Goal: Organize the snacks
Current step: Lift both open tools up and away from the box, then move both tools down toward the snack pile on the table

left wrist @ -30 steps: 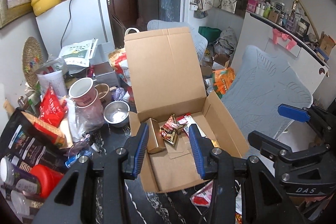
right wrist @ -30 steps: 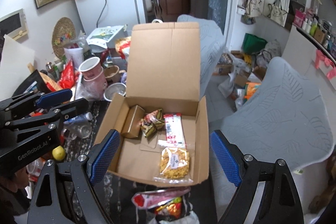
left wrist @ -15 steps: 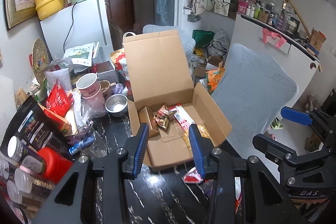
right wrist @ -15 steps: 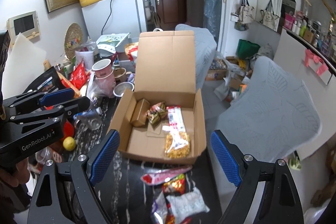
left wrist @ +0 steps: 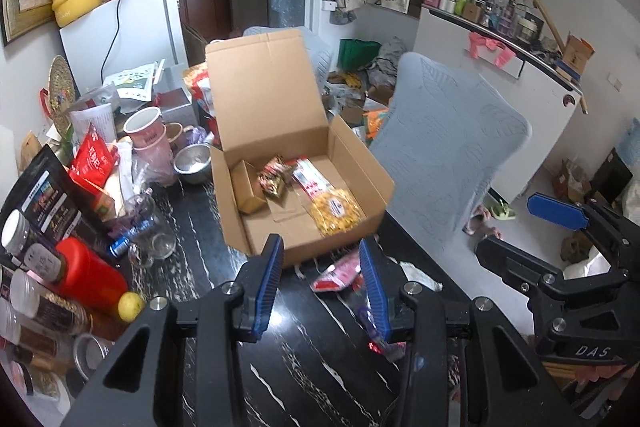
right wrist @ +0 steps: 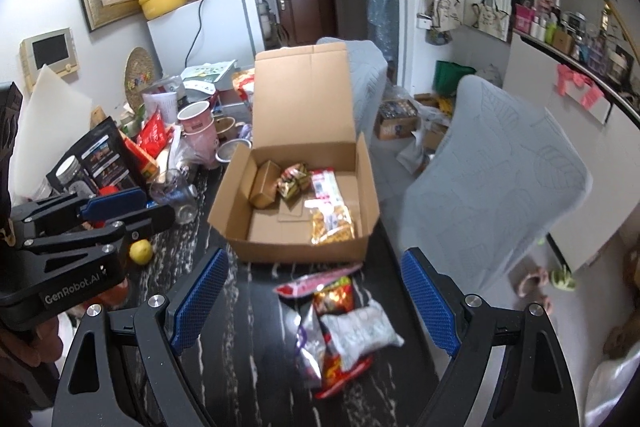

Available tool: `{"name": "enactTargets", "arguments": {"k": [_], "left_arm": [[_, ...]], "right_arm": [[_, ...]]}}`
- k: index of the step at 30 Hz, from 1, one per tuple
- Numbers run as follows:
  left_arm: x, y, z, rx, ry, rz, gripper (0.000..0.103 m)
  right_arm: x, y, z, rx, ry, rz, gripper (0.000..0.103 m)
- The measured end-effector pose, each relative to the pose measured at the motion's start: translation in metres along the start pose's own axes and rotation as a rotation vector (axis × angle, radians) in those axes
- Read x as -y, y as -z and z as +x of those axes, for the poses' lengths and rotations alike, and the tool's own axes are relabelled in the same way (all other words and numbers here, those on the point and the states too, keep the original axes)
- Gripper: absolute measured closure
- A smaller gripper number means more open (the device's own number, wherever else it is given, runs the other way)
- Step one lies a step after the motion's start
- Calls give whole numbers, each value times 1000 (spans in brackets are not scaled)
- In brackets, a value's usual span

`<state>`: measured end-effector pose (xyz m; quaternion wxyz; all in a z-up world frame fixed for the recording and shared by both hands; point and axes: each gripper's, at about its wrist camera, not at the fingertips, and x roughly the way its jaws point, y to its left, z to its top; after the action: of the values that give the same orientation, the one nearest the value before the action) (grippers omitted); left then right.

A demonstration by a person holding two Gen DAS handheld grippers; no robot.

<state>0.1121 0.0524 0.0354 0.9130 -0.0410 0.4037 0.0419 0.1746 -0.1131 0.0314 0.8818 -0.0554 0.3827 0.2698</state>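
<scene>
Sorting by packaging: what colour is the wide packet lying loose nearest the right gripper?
The wide packet is silvery grey-white with a faint pattern; the right wrist view shows it best.

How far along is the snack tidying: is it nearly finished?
Partly done. The box already holds four snacks, among them a yellow bag. Nothing is in hand: the left hand-held gripper and right hand-held gripper are both empty. A pile of packets on the table remains to go in.

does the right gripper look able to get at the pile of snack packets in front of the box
Probably yes. The right gripper is open wide, and the snack packets lie on the bare black table between its fingers, on the near side of the cardboard box, nothing covering them.
</scene>
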Motion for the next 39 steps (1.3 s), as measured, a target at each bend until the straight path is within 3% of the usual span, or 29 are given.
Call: {"name": "enactTargets", "arguments": {"k": [19, 39], "left_arm": [[37, 61, 19, -131, 64, 51, 64], [33, 86, 92, -302, 67, -6, 64]], "right_arm": [[26, 75, 0, -129, 22, 107, 14], [52, 104, 73, -274, -36, 122, 14]]}}
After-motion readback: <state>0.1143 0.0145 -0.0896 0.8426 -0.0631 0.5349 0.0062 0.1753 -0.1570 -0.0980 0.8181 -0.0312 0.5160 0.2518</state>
